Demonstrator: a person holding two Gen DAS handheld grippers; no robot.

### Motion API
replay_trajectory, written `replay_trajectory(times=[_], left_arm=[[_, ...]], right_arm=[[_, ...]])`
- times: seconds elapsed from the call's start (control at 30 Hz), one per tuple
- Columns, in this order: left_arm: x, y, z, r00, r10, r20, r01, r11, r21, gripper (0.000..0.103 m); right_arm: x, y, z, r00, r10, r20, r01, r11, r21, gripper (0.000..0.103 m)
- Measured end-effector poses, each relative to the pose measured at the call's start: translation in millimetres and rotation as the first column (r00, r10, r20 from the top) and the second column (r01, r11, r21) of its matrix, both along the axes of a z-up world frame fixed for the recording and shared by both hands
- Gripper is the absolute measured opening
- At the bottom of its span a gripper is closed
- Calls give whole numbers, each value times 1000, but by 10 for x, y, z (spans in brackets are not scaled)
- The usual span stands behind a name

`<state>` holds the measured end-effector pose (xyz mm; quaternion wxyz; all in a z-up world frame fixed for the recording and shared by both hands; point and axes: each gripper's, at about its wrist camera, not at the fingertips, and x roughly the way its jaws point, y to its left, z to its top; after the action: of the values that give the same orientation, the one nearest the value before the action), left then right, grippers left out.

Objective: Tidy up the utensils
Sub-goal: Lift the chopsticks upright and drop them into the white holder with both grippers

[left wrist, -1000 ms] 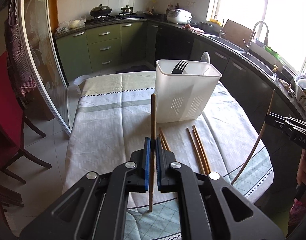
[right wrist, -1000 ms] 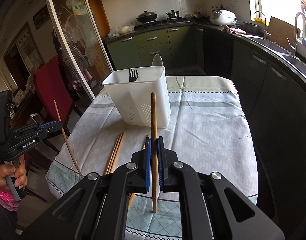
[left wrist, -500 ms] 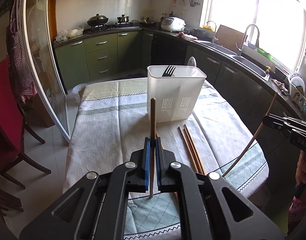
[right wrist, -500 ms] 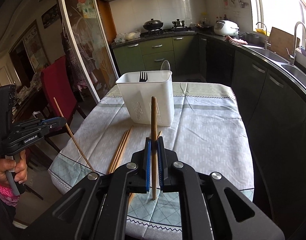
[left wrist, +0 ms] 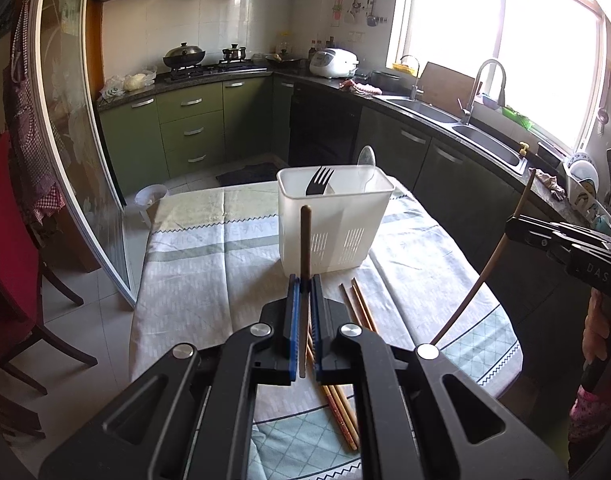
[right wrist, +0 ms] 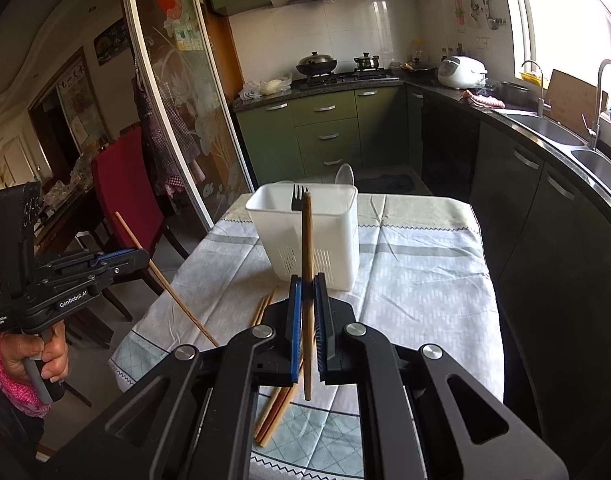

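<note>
Left wrist view: left gripper (left wrist: pixel 304 280) clamped tight on one brown chopstick (left wrist: pixel 304 240), held near upright, its tip in front of the white utensil caddy (left wrist: pixel 333 228). This view alone shows the right gripper (left wrist: pixel 521 228) from the side, at the far right beyond the table edge, pinching a second chopstick (left wrist: pixel 485 264) that slants down toward the tablecloth (left wrist: pixel 193 280). A hand (left wrist: pixel 601 328) grips its handle below.

Caddy stands upright toward the far half of the table. A dark fork (left wrist: pixel 319 182) sits tines up in it, and a pale spoon (left wrist: pixel 366 160) rises at its back right. Loose chopsticks (left wrist: pixel 355 320) lie on the cloth just right of the left gripper, running from near the caddy's foot toward the near edge.

Right wrist view: right gripper (right wrist: pixel 307 284) closed on its chopstick (right wrist: pixel 306 248), upright, its top overlapping the caddy's rim (right wrist: pixel 265 208) by the fork (right wrist: pixel 299 196). Only here is the left gripper (right wrist: pixel 143 258) seen from outside, at the far left off the table's side, its stick (right wrist: pixel 165 280) angled down to the cloth's corner, with the holding hand (right wrist: pixel 37 356) below. The loose chopsticks (right wrist: pixel 271 412) here show partly behind the gripper body.

Room: bare cloth (right wrist: pixel 417 280) right of the caddy, out to the table edge by the dark cabinets. On the left, bare cloth to the edge, then floor, a red chair (left wrist: pixel 9 240) and a glass door panel (left wrist: pixel 65 140).
</note>
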<state>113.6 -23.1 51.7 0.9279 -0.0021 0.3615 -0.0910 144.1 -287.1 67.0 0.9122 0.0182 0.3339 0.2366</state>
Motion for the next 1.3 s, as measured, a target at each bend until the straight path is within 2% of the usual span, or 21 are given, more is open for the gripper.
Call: replay_trajectory(times=[0.2,0.4,0.57,0.67,0.8,0.93,1.07,1.13,1.17,1.3], left_arm=[[249,-108,511,996,-25,86,26,1000,-1,5],[601,-184,1044,982,-6,191,9,1000,-15,5],[955,-211,1205,968,24,251,-13,999,-46,5],[1208,-231,1053,970,44,239,-34,998,-45,5],[1518,-238,654,989,59,139,-53,998,-47,5],[1657,-252,315,997,63,48,-61,998,-34,5],[1658,-223,125,998,59,3,-59,998,-7,6],[1633,-211,95,998,61,-12,-61,998,-3,13],[1625,-210,104,998,58,-19,-58,998,-7,20],[1473,-198,126,998,45,-40,-46,999,-3,23]], right_arm=[[211,64,528,996,-4,92,0,999,37,7],[516,137,1038,984,-26,177,9,995,99,7],[910,157,1237,970,-92,225,65,990,127,7],[1208,165,1122,971,-127,204,101,986,134,7],[1601,208,732,983,-145,116,133,986,102,7],[1850,272,363,993,-115,17,114,991,65,7],[1887,349,136,996,-83,-25,84,996,22,9],[1844,390,60,997,-73,-38,73,997,1,16],[1818,391,49,997,-70,-40,70,998,-1,20],[1549,318,68,998,-58,-26,58,998,9,21]])
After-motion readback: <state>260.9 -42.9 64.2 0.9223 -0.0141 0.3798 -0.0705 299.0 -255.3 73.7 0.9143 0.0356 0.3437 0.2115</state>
